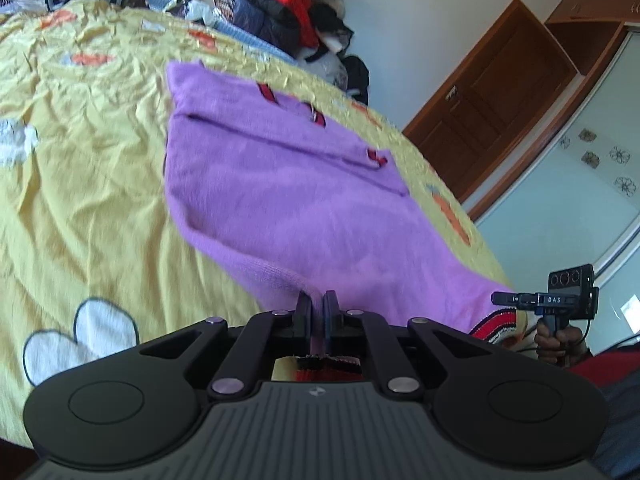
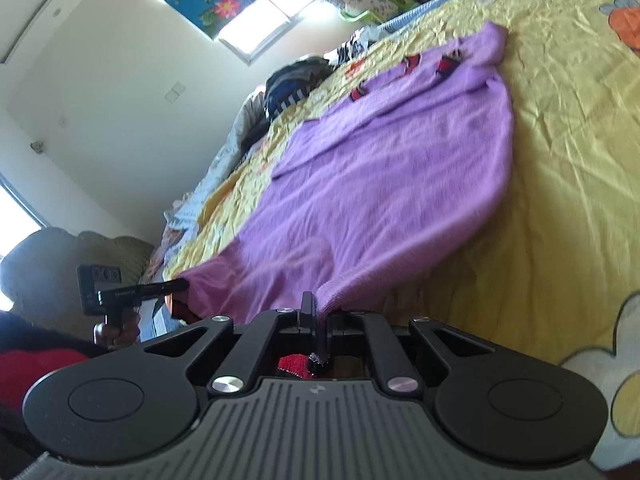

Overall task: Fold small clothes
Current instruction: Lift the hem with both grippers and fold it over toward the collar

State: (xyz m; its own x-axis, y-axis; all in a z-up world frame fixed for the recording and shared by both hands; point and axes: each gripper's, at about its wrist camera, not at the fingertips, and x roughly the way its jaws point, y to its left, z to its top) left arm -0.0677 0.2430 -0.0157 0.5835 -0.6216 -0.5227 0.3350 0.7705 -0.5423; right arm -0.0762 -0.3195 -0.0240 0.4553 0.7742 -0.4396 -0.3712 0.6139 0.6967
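In the left wrist view, a crumpled yellow bedsheet printed with white clouds and orange carrots (image 1: 88,168) fills the left half of the frame. Along the top edge, a heap of dark, striped and red clothes (image 1: 288,4) sits at the far side of the bed. A purple knitted sweater with small red and black marks (image 1: 280,176) lies spread across the centre of the frame, its near edge pulled up off the sheet toward the camera. At lower centre the left gripper (image 1: 317,312) has its jaws squeezed together on a pinch of that near edge, purple knit running between the pads and a red-and-black striped hem showing just behind them. At the right edge, the right gripper (image 1: 500,298) bites the sweater's other near corner, a hand (image 1: 558,340) below it on the handle. A brown wooden door (image 1: 492,112) stands at upper right.

In the right wrist view, the left gripper (image 2: 182,284) shows at lower left, gripping the sweater's (image 2: 380,176) corner. At lower centre the right gripper (image 2: 318,312) is clamped tight on the purple edge. The yellow sheet (image 2: 560,184) fills the right.
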